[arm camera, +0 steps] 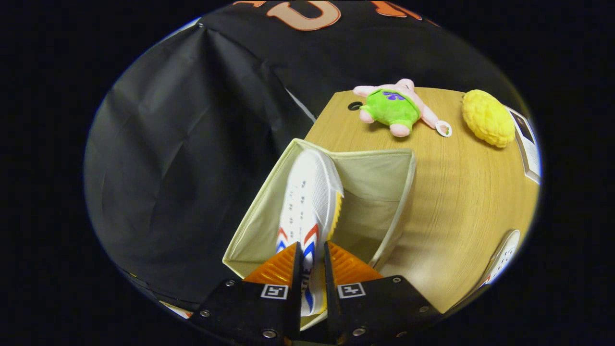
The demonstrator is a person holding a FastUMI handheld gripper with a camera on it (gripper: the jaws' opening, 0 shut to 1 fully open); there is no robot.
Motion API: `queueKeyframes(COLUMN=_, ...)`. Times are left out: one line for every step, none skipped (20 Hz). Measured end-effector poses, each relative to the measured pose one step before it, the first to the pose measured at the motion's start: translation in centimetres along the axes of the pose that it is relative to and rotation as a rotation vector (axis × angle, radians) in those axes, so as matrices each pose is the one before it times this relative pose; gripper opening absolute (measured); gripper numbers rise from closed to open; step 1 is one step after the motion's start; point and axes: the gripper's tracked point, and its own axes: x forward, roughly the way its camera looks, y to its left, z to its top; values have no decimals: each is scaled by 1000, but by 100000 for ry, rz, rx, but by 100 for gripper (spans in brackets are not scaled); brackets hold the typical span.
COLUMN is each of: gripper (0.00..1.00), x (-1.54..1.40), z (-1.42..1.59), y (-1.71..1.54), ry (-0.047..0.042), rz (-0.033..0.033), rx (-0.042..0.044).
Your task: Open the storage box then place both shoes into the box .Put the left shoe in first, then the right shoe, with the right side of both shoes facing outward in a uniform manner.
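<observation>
Claw (312, 262) closed narrowly on the white sneaker (310, 202), both orange fingers (276, 269) pressing its heel end, toe pointing down into the open beige fabric storage box (401, 202) on the tabletop (461, 206). Probably light, soft-sided (mesh upper yields, so heel grip suits). Nothing else discernible inside the box.

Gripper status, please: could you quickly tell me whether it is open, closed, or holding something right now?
Gripper: closed on the white sneaker, which it holds inside the open fabric storage box.
</observation>
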Motion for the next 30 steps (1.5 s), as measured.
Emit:
queueKeyframes(gripper=25, x=-275, z=1301, y=341, ry=-3841, rz=2951, rx=575)
queueKeyframes(gripper=36, x=-298, z=971, y=-184, ry=-3535, rz=1036, rx=650)
queueKeyframes(gripper=44, x=-287, z=606, y=-743, ry=-1597, rz=-534, rx=840)
queueKeyframes(gripper=51, x=-363, z=301, y=-927, ry=-893, rz=-1374, rx=755)
queueKeyframes(gripper=55, x=-507, z=90, y=-959, ry=-500, rz=-1201, rx=170)
queueKeyframes(gripper=60, x=-946, z=223, y=-610, ry=-1135, rz=-1660, rx=109)
queueKeyframes(gripper=66, x=-820, z=298, y=-880, ry=-1441, rz=-720, rx=357)
queueKeyframes(gripper=74, x=-784, z=227, y=-957, ry=-2031, rz=-1074, rx=1137)
queueKeyframes(gripper=79, x=-1045, z=341, y=-977, ry=-2131, rz=-964, rx=1054)
queueKeyframes(gripper=85, x=-797, z=234, y=-993, ry=-2183, rz=-1248, rx=1420)
queueKeyframes(gripper=87, x=-1007, z=205, y=-1104, ry=-1974, rz=-1549, rx=1571)
queueKeyframes(gripper=90, x=-946, z=216, y=-1327, ry=-1984, rz=-1778, rx=1447)
queueKeyframes(gripper=91, x=-762, z=18, y=-1729, ry=-1252, rz=-2778, rx=1099)
queueKeyframes(gripper=92, x=-633, z=-452, y=-2237, ry=-355, rz=-4268, rx=1150)
queueKeyframes(gripper=93, x=-608, z=-564, y=-2459, ry=-123, rz=-4132, rx=1039)
queueKeyframes(gripper=94, x=-654, z=-564, y=-2183, ry=-254, rz=-3776, rx=1323)
queueKeyframes(gripper=95, x=-805, z=-275, y=-2387, ry=-341, rz=-3350, rx=1778)
queueKeyframes(gripper=95, x=-539, z=-524, y=-2186, ry=-95, rz=-3202, rx=1536)
queueKeyframes(gripper=95, x=-409, z=-518, y=-2081, ry=-207, rz=-3442, rx=1257)
queueKeyframes(gripper=95, x=-121, z=-512, y=-2175, ry=19, rz=-3570, rx=593)
queueKeyframes(gripper=95, x=-7, z=-661, y=-2162, ry=477, rz=-3931, rx=585)
queueKeyframes(gripper=95, x=-78, z=-798, y=-2120, ry=1445, rz=-3686, rx=412)
queueKeyframes(gripper=95, x=173, z=-881, y=-2187, ry=1064, rz=-2501, rx=559)
queueKeyframes(gripper=95, x=381, z=-636, y=-1847, ry=379, rz=-1762, rx=411)
queueKeyframes(gripper=95, x=20, z=-1111, y=-1794, ry=722, rz=-1906, rx=130)
queueKeyframes(gripper=95, x=-68, z=-978, y=-1582, ry=819, rz=-1564, rx=56)
queueKeyframes(gripper=95, x=-369, z=-1018, y=-733, ry=540, rz=-1559, rx=91)
queueKeyframes(gripper=95, x=173, z=-954, y=-900, ry=1085, rz=-1512, rx=-142)
queueKeyframes(gripper=95, x=415, z=-983, y=-963, ry=1674, rz=-2053, rx=-468)
queueKeyframes(gripper=95, x=535, z=-1036, y=-479, ry=2382, rz=-463, rx=-77)
